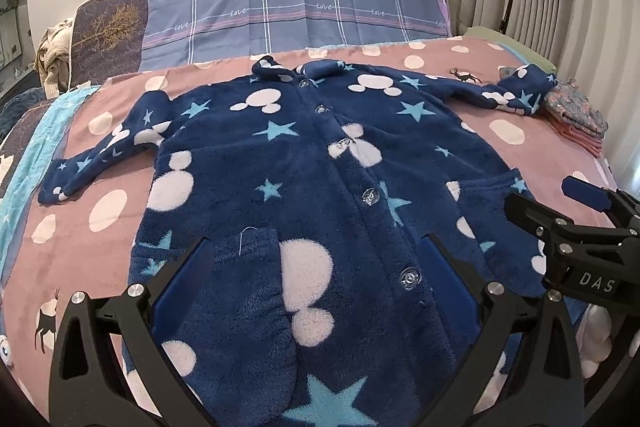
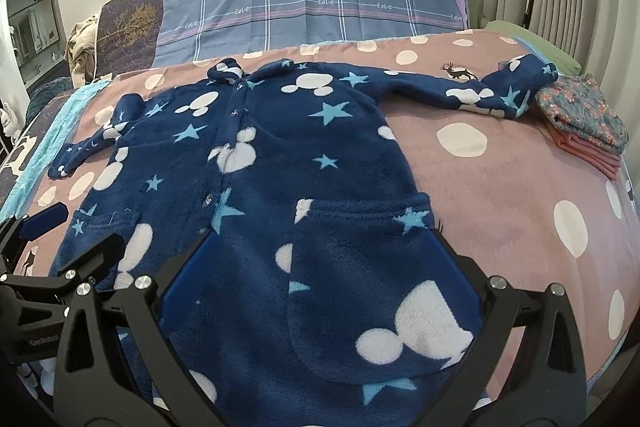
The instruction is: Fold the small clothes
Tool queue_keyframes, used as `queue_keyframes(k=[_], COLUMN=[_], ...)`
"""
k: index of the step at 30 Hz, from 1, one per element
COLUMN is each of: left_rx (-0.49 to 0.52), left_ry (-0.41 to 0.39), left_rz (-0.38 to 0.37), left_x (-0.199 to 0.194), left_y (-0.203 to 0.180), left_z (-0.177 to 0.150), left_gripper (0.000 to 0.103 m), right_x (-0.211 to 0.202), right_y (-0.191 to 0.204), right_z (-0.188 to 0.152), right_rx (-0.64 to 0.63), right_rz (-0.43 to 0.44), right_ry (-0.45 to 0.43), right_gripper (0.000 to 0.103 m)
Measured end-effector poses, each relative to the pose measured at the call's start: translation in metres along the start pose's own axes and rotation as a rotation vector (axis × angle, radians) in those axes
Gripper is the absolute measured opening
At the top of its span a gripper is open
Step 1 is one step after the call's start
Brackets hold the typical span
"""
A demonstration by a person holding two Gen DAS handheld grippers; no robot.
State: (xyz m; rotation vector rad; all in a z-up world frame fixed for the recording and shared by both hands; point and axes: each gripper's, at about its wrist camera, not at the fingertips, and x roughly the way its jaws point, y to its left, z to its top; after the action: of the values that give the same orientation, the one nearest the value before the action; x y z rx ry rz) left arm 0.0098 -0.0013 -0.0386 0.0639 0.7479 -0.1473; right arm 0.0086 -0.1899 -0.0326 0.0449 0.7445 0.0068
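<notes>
Across the bed: lying flat and face up, buttoned, collar toward twelve o'clock, hem toward six, the fleece jacket [image 1: 320, 163] on the pink dotted blanket [image 1: 100, 259].
Left gripper [image 1: 316, 291]: hovering over the hem at about seven o'clock of the jacket, jaws standing wide apart, holding nothing, framing the left pocket [image 1: 248, 291].
Right gripper [image 2: 320, 291]: hovering over the hem at about five o'clock, jaws likewise spread wide and empty, framing the right pocket [image 2: 360, 267].
Contact: not possible to tell whether the finger pads [image 1: 180, 287] are brushing the fleece or hanging just above it.
Sleeves: spreading outward, left sleeve [image 1: 104, 155] toward nine o'clock, right sleeve [image 2: 472, 91] toward two o'clock, its cuff ending just beside or on the folded floral cloth [image 2: 580, 111].
Step in hand: seemingly lining up for the first fold, nothing folded yet, so very early in the task.
Next move: probably calling for closing on an edge, either both hem corners for a bottom-up fold or a sleeve for bringing inward across the chest.
Risk: thick plush slipping from a shallow pinch, or only the top layer being lifted.
</notes>
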Motion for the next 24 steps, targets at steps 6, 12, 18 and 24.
queue_keyframes(k=[6,12,18,24], left_rx=[0.0,0.004,-0.007,-0.002], left_ry=[0.007,0.002,0.008,0.005], left_rz=[-0.002,0.017,0.012,0.004], left_x=[0.0014,0.002,0.0028,0.0024], left_y=[0.0008,-0.0004,0.0013,0.0006], left_z=[-0.0006,-0.0028,-0.004,-0.0048], left_gripper=[0.102,0.102,0.102,0.102], right_x=[0.0019,0.0034,0.0039,0.0041], right_y=[-0.001,-0.001,-0.0024,-0.0028], right_z=[-0.0009,-0.0027,-0.0036,-0.0039], right_rx=[0.004,0.002,0.005,0.004], right_rz=[-0.005,-0.003,-0.008,-0.012], right_ry=[0.006,0.011,0.015,0.014], right_gripper=[0.101,0.101,0.101,0.101])
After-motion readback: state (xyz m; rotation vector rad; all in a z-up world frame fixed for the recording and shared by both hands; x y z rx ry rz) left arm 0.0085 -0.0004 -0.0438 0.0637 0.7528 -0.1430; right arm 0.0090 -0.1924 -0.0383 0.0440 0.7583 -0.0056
